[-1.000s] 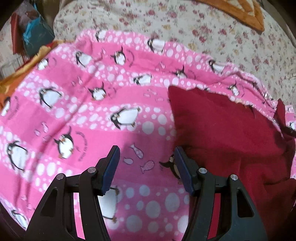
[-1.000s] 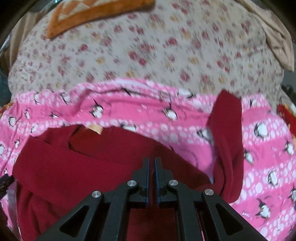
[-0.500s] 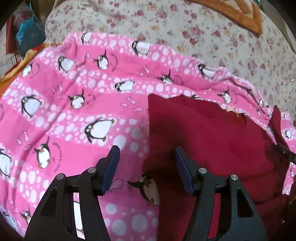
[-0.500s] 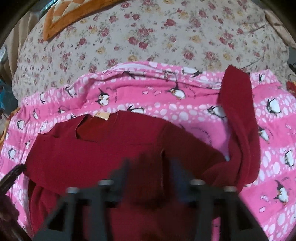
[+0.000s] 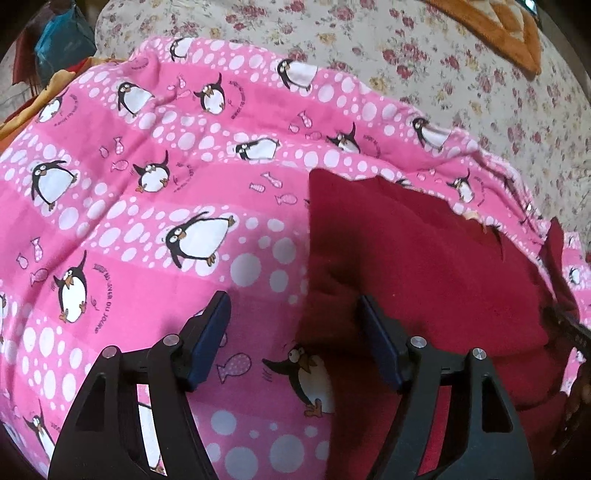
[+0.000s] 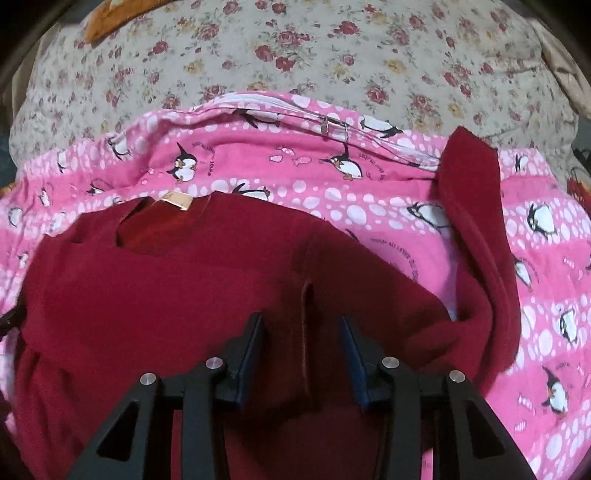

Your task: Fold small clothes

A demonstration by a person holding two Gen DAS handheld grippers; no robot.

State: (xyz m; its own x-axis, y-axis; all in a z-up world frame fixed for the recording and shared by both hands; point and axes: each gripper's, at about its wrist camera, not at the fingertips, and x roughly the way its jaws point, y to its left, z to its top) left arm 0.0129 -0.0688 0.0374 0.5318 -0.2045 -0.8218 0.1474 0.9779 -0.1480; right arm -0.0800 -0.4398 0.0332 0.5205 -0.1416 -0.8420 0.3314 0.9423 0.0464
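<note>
A dark red long-sleeved top (image 6: 177, 288) lies on a pink penguin-print blanket (image 6: 295, 173), collar and tan label (image 6: 176, 200) at the far side. One sleeve (image 6: 476, 229) stretches out to the right. My right gripper (image 6: 301, 334) is open just above the top's middle, a raised crease between its fingers. In the left wrist view the top (image 5: 424, 266) fills the right half. My left gripper (image 5: 293, 315) is open over the top's left edge, one finger (image 5: 210, 332) above the blanket (image 5: 147, 229), the other above red cloth.
A cream floral bedspread (image 6: 295, 51) lies beyond the blanket. An orange cushion (image 5: 491, 29) sits at the far right of the left wrist view, and blue and red items (image 5: 62, 37) at its far left.
My right gripper has opened and let go of the red top, leaving a crease. My left gripper has moved right, toward the top's left edge.
</note>
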